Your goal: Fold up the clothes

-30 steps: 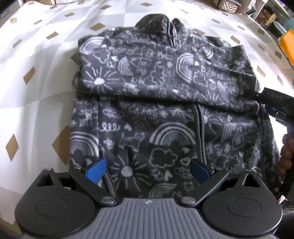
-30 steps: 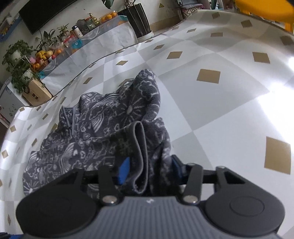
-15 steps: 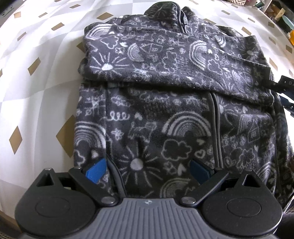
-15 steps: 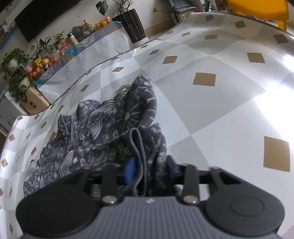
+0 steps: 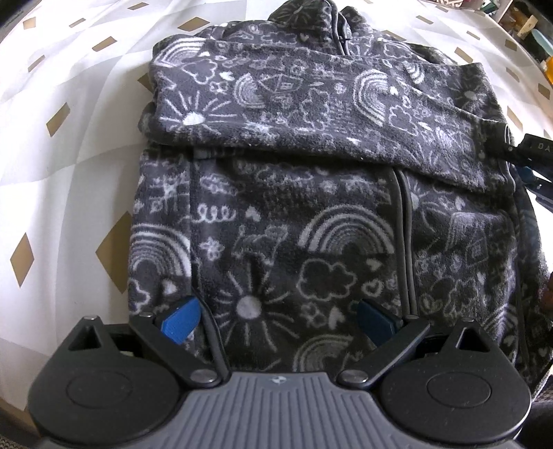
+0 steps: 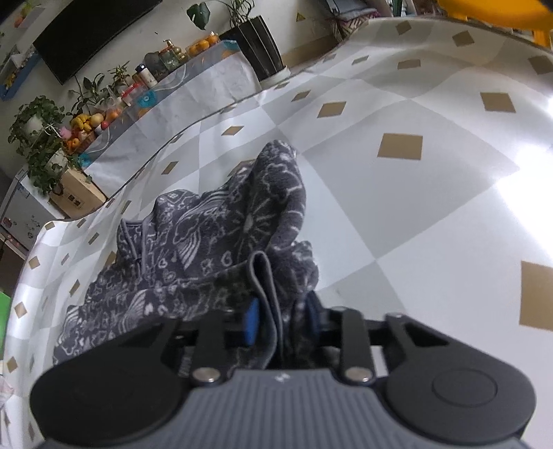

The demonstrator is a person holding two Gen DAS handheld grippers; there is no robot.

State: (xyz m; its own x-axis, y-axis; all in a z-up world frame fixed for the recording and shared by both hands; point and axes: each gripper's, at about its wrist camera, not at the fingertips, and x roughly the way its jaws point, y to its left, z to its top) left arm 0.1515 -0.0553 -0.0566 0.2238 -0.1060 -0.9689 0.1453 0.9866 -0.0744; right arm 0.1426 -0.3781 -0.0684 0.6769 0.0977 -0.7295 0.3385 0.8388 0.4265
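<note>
A dark grey fleece jacket (image 5: 311, 214) printed with white rainbows and suns lies folded on the table, one sleeve laid across its chest. Over the jacket's near hem my left gripper (image 5: 278, 321) points steeply down, its blue pads wide apart and open, with the cloth lying flat between them. The right gripper (image 6: 282, 316) has a thick fold of the jacket (image 6: 221, 241) at its side edge between the blue pads, and its jaws are closing on it. In the left wrist view part of the right gripper's black body (image 5: 534, 148) shows at the jacket's right edge.
The tablecloth (image 6: 432, 207) is white and grey with gold diamonds. Beyond the table's far edge stand a ledge (image 6: 148, 93) of plants, fruit and bottles, a dark screen (image 6: 86, 31) and a cardboard box (image 6: 74, 193). Something yellow (image 6: 501, 10) sits at the top right.
The right gripper's pads have drawn closer together around the fold of the jacket. In the left wrist view the jacket now fills more of the picture; the left jaws stay wide.
</note>
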